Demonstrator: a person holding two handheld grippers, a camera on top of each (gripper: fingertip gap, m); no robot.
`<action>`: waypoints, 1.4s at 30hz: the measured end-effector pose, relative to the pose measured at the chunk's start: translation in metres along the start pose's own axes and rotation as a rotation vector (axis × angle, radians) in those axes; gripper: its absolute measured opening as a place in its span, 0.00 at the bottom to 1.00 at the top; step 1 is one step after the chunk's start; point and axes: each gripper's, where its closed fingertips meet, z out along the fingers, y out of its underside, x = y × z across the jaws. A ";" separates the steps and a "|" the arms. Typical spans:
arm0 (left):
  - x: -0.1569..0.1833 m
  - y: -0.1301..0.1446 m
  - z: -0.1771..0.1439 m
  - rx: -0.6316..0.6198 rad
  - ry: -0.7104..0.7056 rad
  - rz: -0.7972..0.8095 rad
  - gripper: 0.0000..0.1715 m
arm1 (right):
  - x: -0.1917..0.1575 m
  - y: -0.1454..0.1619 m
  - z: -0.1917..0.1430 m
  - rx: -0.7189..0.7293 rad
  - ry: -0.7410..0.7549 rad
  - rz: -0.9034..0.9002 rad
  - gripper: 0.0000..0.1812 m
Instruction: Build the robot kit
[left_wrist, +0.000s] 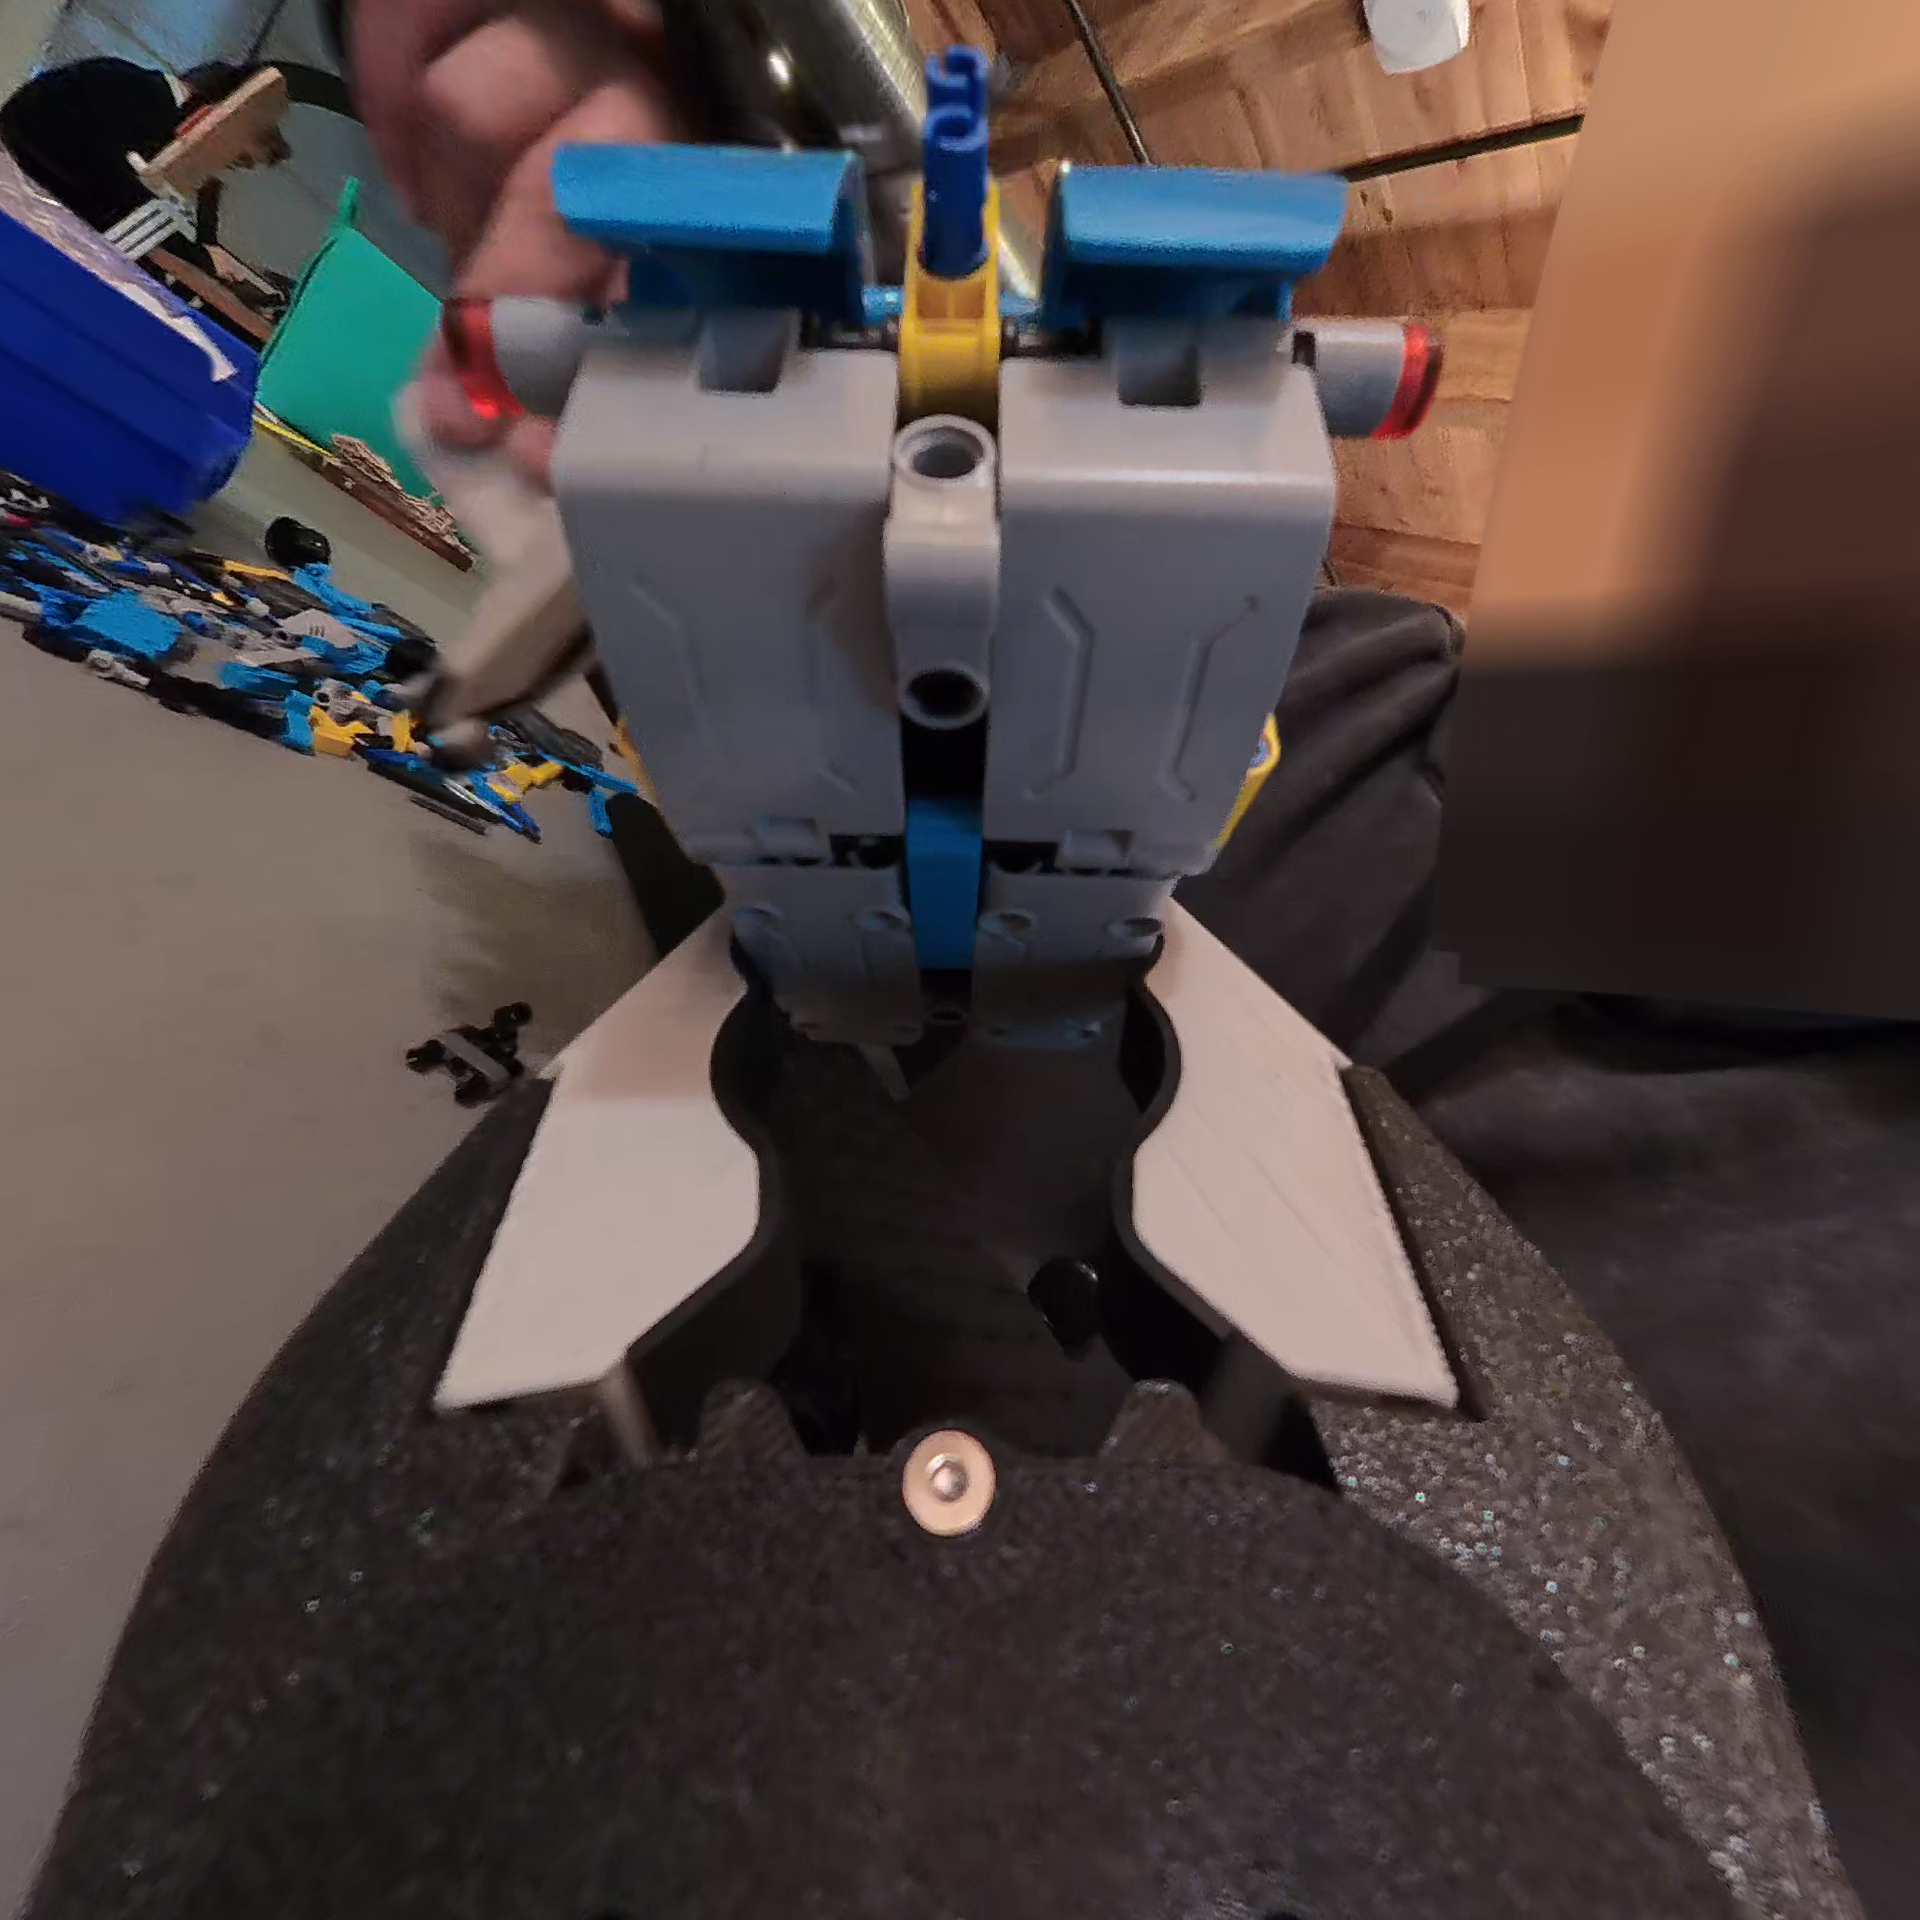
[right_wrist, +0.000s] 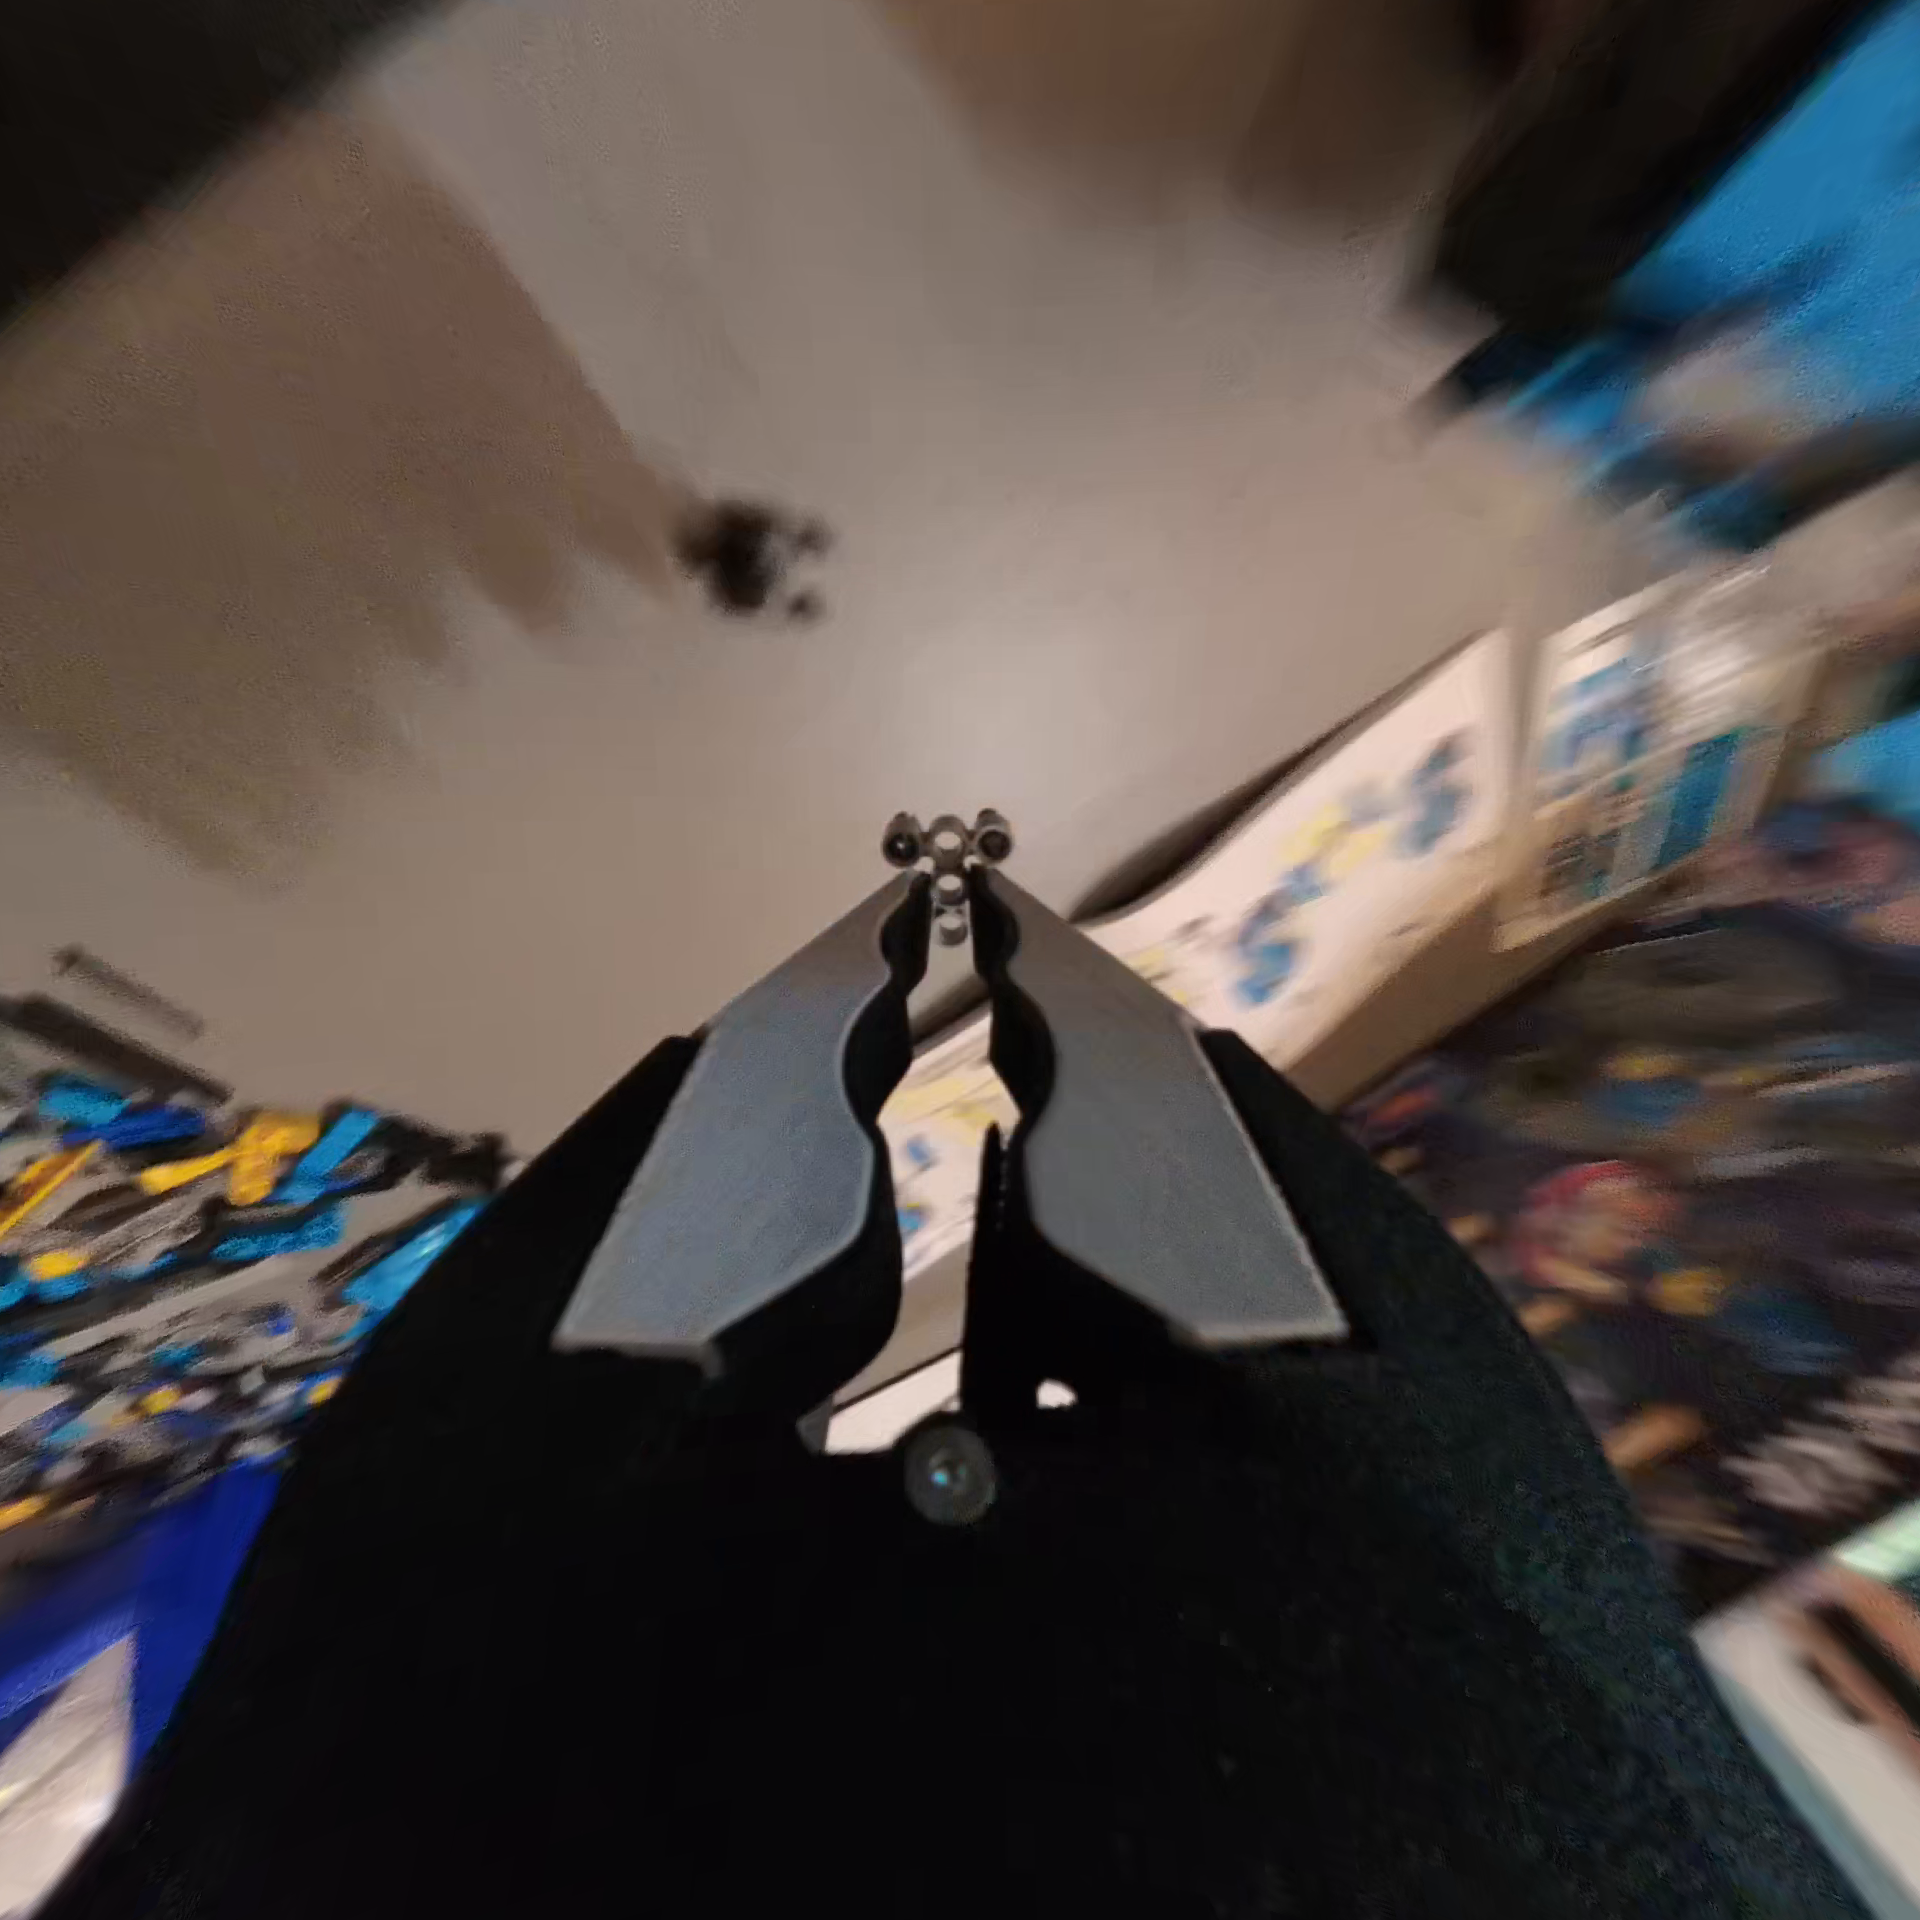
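Left wrist view shows the left gripper (left_wrist: 940, 997) clenched on a big grey toy brick build with blue flaps, a yellow middle piece and red round ends (left_wrist: 940, 582). Its two pale fingers (left_wrist: 665, 1101) squeeze the bottom of the build from both sides. The build stands up tall between them and fills the middle of the picture. A blurry hand (left_wrist: 488, 156) and a pale gripper finger (left_wrist: 499, 613) sit close to the left side of the build. Farther left, a heap of loose blue, yellow and black toy bricks (left_wrist: 270, 655) lies on the pale grey table (left_wrist: 208, 1039). A little bunch of black and grey pieces (left_wrist: 473, 1051) lies alone, nearer the gripper, with bare table all around it. A blue box (left_wrist: 104, 384) and a green sheet (left_wrist: 343, 332) stand behind the heap. A wooden wall (left_wrist: 1351, 208) is at the back, and dark cloth (left_wrist: 1340, 810) is on the right.

Right wrist view is very blurry. The right gripper (right_wrist: 948, 899) pinches a tiny grey piece with round holes (right_wrist: 948, 847) at its very tips, up in the air over the pale table (right_wrist: 935, 416). A small dark clump (right_wrist: 748, 561) sits well ahead on the table. Open paper pages with blue and yellow drawings (right_wrist: 1351, 831) lie to the right, and a mess of bricks (right_wrist: 208, 1226) lies to the left.
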 end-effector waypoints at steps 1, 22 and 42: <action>-0.001 0.000 0.000 0.001 -0.002 -0.003 0.38 | -0.020 0.022 0.015 -0.043 -0.062 0.016 0.04; -0.002 0.012 0.007 -0.056 -0.024 0.009 0.38 | -0.113 0.056 0.035 0.020 -0.304 0.542 0.21; -0.003 0.015 0.010 -0.064 -0.019 -0.005 0.38 | -0.117 0.055 0.048 0.285 0.073 1.780 0.14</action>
